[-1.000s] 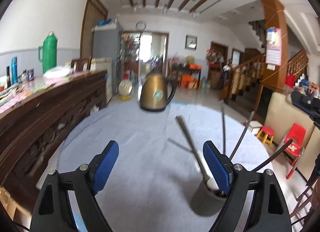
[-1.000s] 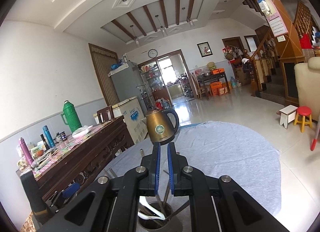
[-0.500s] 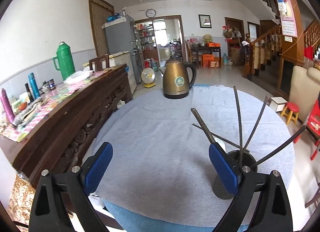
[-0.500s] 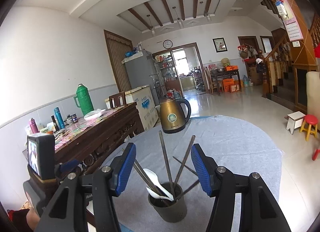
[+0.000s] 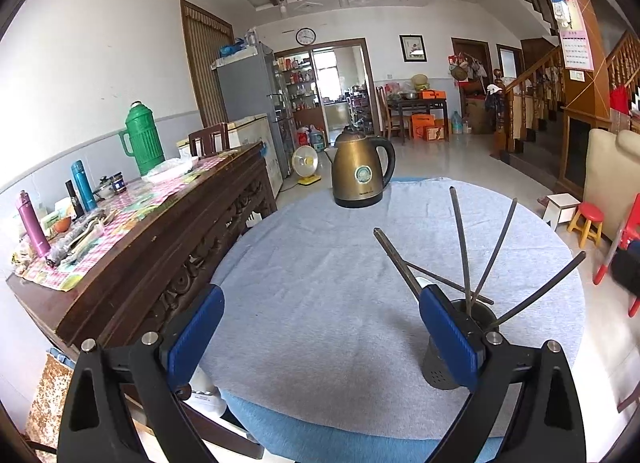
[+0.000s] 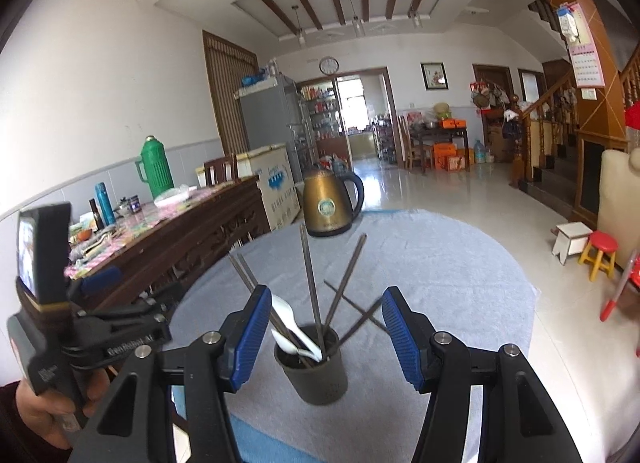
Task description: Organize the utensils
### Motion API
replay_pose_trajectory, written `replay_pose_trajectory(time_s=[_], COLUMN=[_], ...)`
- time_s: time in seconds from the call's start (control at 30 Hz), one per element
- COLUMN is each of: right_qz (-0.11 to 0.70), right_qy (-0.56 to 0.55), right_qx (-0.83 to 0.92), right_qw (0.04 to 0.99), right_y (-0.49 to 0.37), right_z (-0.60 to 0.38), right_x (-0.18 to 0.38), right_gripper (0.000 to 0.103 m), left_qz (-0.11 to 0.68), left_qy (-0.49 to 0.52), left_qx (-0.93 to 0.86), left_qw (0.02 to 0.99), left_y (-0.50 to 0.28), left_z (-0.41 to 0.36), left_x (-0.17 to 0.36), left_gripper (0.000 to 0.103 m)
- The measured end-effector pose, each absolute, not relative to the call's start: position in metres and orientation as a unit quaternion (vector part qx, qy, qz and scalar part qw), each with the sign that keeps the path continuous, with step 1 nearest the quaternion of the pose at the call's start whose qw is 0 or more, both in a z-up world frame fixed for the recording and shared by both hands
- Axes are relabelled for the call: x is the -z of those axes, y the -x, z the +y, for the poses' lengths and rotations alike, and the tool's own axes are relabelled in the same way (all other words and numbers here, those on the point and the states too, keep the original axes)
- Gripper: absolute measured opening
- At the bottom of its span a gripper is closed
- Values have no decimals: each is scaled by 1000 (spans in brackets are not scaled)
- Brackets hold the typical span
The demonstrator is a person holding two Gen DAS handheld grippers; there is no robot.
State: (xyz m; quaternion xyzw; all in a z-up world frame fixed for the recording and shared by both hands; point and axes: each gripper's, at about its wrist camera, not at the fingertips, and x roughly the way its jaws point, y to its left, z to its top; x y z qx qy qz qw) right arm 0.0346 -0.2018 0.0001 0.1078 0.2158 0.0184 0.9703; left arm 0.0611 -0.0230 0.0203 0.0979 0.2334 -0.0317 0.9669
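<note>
Both tools [image 5: 322, 337] [image 6: 322, 337] retreated, gaping empty; holder [image 6: 314, 371] keeps six chopsticks [image 6: 310, 279], one spoon [image 6: 292, 323].

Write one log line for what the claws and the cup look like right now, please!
left claw: open, empty | right claw: open, empty | holder cup: upright, chopsticks and white spoon inside | kettle: behind

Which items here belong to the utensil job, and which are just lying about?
Job: utensil holder, chopsticks standing in it, white spoon in it, one chopstick on the cloth behind.

Lying about: gold kettle, green thermos, sideboard clutter, red stool.
</note>
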Motion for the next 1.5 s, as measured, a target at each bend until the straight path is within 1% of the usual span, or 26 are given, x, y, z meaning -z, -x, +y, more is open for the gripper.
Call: replay_pose_trajectory(time_s=[0.2,0.27,0.43,0.6,0.73,0.97,1.17,1.5], right_qz=[249,260,280,284,284,300,310,307], right_qy=[-121,-128,-145,-152,-158,-164,-158,-114], right_qx=[-11,-11,-20,-35,-47,-46,-26,7], right_qw=[961,957,949,946,944,939,937,945], right_y=[-26,-22,-9,10,19,11,4,-2], right_z=[-211,-215,-219,-214,-207,-196,-184,-158], right_x=[8,11,16,16,14,20,26,18], right_gripper=[63,66,67,68,71,71,71,71], left_qz=[220,217,212,214,217,228,238,248], left_qy=[-109,-110,-110,-111,-116,-116,-109,-93], left_qx=[26,26,26,25,30,33,37,51], left_qw=[969,970,971,970,969,966,964,963], left_y=[-43,-38,-23,-12,-9,-8,-7,-4], left_z=[-26,-26,-25,-23,-23,-19,-14,3], left_x=[-30,-33,-39,-43,-43,-37,-32,-25], left_gripper=[98,99,99,99,100,100,100,100])
